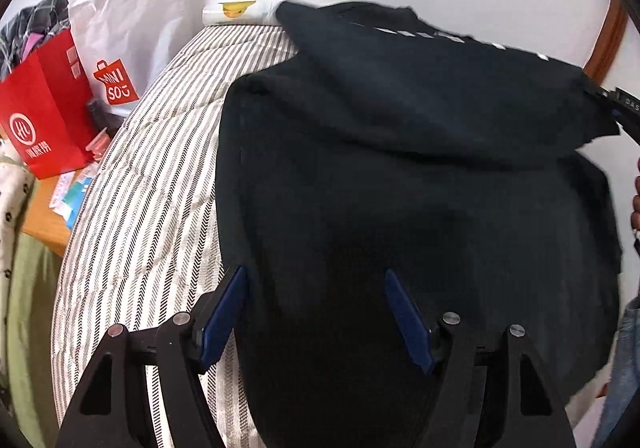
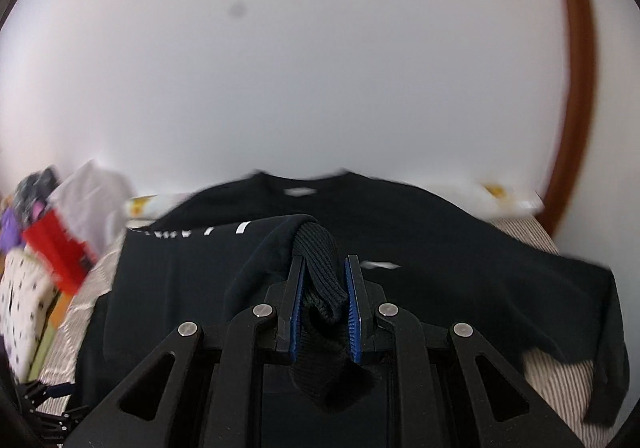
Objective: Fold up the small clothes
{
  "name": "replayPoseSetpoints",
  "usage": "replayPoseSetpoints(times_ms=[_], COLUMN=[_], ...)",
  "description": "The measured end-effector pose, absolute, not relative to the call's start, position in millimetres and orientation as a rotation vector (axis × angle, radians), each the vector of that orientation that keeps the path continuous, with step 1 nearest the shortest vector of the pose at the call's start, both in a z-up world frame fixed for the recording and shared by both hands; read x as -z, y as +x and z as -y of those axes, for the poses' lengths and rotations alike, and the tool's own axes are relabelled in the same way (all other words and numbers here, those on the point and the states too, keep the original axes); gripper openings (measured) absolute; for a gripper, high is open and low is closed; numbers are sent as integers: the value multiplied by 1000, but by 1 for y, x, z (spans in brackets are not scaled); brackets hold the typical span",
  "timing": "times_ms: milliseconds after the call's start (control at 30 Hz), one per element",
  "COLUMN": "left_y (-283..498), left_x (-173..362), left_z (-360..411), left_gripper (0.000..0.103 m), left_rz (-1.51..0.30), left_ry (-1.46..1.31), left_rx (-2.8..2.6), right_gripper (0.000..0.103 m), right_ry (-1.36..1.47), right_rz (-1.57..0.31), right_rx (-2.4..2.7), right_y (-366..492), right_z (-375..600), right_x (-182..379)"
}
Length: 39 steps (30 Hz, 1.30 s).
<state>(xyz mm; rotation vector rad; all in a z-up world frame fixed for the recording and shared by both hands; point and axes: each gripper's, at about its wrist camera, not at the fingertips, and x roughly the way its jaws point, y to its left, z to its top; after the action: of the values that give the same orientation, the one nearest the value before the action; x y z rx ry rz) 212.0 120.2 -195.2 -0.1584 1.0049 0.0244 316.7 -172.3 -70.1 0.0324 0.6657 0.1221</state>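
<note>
The black sweatshirt (image 1: 400, 187) lies spread on the striped bed (image 1: 140, 167), one sleeve drawn across its body. The right claw (image 2: 325, 296) pinches the ribbed cuff (image 2: 320, 260); the left claw (image 1: 316, 312) gapes, holding nothing. Folding looks barely begun: the other sleeve and the body remain.

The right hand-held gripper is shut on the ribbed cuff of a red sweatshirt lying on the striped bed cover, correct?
Not quite: the sweatshirt is black. The right wrist view shows the right hand-held gripper shut on its ribbed cuff, above the striped bed cover.

Black garments: one sweatshirt (image 1: 400, 175)
Red paper bags: one (image 1: 44, 119)
White shopping bags: one (image 1: 128, 27)
Grippers: two, left gripper (image 1: 316, 312), right gripper (image 2: 323, 288)
</note>
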Motion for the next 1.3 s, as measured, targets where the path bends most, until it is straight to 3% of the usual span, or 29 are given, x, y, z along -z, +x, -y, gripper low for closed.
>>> replayPoseSetpoints(times_ms=[233, 400, 467, 567, 867, 1067, 1133, 1200, 1233, 1267, 1300], left_y=[212, 206, 200, 190, 153, 138, 138, 139, 140, 140, 140], left_x=[196, 194, 193, 194, 196, 197, 197, 197, 196, 196, 196], left_z=[-116, -118, -120, -124, -118, -105, -102, -102, -102, -102, -102], left_gripper=[70, 70, 70, 68, 63, 44, 31, 18, 10, 10, 9], left_rz=[-1012, -1020, -1015, -1013, -997, -974, -966, -960, -959, -957, -957], left_ry=[-110, -121, -130, -154, -124, -69, -70, -83, -89, -90, -92], left_rx=[-38, -42, -38, -36, -21, -46, -41, -45, -51, -61, -69], right_gripper=[22, 37, 53, 60, 63, 64, 64, 60, 40, 23, 16], right_ry=[104, 50, 15, -36, -66, 27, 50, 57, 58, 64, 61], right_rz=[-819, -896, -898, -908, -1014, -1036, -1027, -1009, -996, -983, -968], right_rx=[-28, 0, 8, 20, 86, 45, 35, 36, 27, 5, 2], right_y=[339, 321, 307, 269, 154, 101, 90, 88, 87, 86, 86], right_z=[229, 237, 242, 250, 299, 313, 314, 314, 314, 313, 311], right_x=[128, 151, 152, 152, 176, 191, 195, 195, 195, 195, 193])
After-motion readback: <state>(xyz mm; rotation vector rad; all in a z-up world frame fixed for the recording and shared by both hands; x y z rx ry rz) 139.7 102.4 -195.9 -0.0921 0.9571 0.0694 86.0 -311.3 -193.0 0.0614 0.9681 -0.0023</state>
